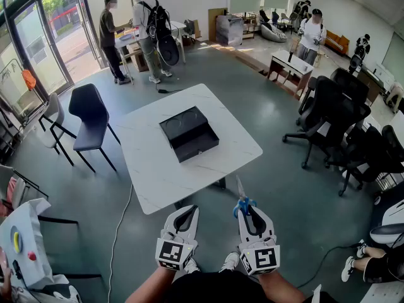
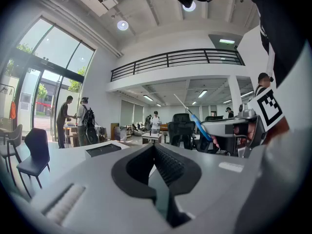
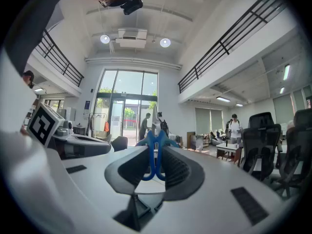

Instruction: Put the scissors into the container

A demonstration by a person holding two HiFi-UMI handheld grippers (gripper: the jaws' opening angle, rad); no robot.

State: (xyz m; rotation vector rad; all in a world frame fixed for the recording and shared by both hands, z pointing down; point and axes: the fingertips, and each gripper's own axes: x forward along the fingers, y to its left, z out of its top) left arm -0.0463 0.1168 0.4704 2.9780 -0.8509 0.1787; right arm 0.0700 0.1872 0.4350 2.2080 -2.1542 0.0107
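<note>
A black open container (image 1: pixel 188 133) sits on the white square table (image 1: pixel 158 175), ahead of both grippers; in the left gripper view the container (image 2: pixel 102 149) shows far off on the left. My right gripper (image 1: pixel 247 211) is shut on blue-handled scissors (image 1: pixel 242 202), gripping the handles. The blades point forward over the table's near edge. In the right gripper view the scissors (image 3: pixel 155 152) stand upright between the pads of the right gripper (image 3: pixel 156 150). My left gripper (image 1: pixel 187 212) hangs beside it, shut and empty. The left gripper view shows its jaws together, with the scissors (image 2: pixel 195 121) off to the right.
A black chair (image 1: pixel 88 115) stands left of the table and black office chairs (image 1: pixel 334 106) stand to its right. Several people (image 1: pixel 148 24) are at the far doors and desks. A cable (image 1: pixel 120 226) runs across the floor near the table's left corner.
</note>
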